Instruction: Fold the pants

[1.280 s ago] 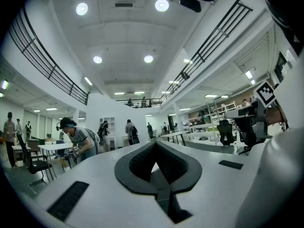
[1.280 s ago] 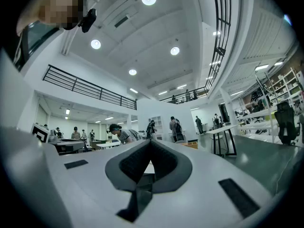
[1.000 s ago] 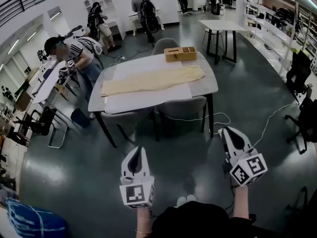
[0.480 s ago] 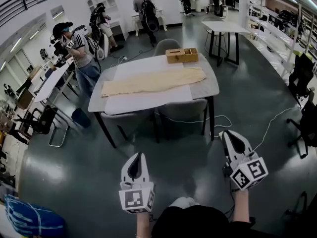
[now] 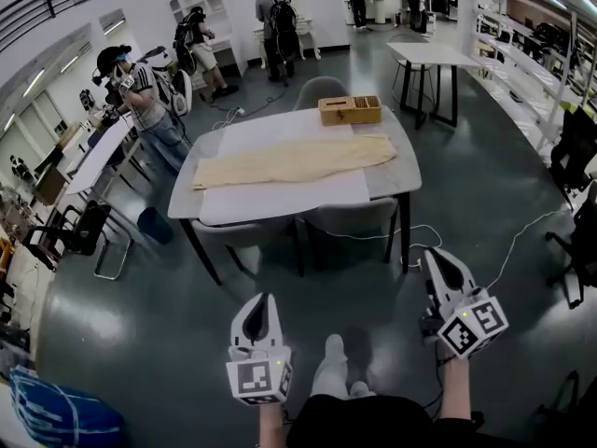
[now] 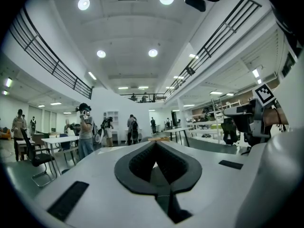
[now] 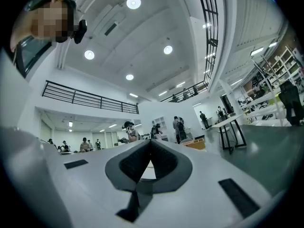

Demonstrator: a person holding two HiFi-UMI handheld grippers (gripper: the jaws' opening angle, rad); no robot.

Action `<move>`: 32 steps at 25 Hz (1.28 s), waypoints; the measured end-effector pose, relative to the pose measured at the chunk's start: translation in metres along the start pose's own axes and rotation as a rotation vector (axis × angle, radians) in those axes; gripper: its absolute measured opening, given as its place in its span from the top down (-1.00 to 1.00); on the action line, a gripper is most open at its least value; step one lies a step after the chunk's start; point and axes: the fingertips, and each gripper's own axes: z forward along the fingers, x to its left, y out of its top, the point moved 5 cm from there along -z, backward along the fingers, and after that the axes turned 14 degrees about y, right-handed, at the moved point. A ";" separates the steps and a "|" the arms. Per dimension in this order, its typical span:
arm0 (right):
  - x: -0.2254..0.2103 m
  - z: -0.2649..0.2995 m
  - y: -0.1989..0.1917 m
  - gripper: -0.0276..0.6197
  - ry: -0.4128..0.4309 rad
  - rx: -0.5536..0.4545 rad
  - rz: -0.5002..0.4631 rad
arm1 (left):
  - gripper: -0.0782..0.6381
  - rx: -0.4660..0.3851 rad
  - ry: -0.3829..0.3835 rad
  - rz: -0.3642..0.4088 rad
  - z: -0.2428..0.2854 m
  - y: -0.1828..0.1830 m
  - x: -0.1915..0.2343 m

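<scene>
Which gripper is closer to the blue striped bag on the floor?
Left. In the head view the left gripper hangs to the right of the blue striped bag; the right gripper is farther right still.

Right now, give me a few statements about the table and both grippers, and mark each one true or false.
1. The pants lie spread out flat on the table. True.
2. The left gripper is shut on the pants. False: its jaws are together on nothing, well short of the table.
3. The right gripper has its jaws together. True.
4. The wooden box sits on top of the pants. False: it stands beyond them, near the table's far edge.
</scene>
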 end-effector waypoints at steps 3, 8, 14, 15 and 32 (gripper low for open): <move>-0.015 0.022 -0.006 0.87 -0.008 0.022 -0.023 | 0.74 0.000 -0.003 -0.014 0.030 -0.003 0.002; -0.048 0.066 -0.017 0.87 -0.038 0.044 -0.030 | 0.74 0.005 -0.024 -0.023 0.095 -0.011 0.006; -0.087 0.128 -0.021 0.87 -0.064 0.044 -0.027 | 0.74 0.011 -0.056 -0.022 0.177 -0.012 0.016; -0.093 0.138 -0.021 0.87 -0.068 0.048 -0.028 | 0.74 0.013 -0.060 -0.024 0.189 -0.012 0.018; -0.156 0.265 -0.052 0.87 -0.097 0.079 -0.004 | 0.74 0.043 -0.133 -0.036 0.339 -0.027 0.053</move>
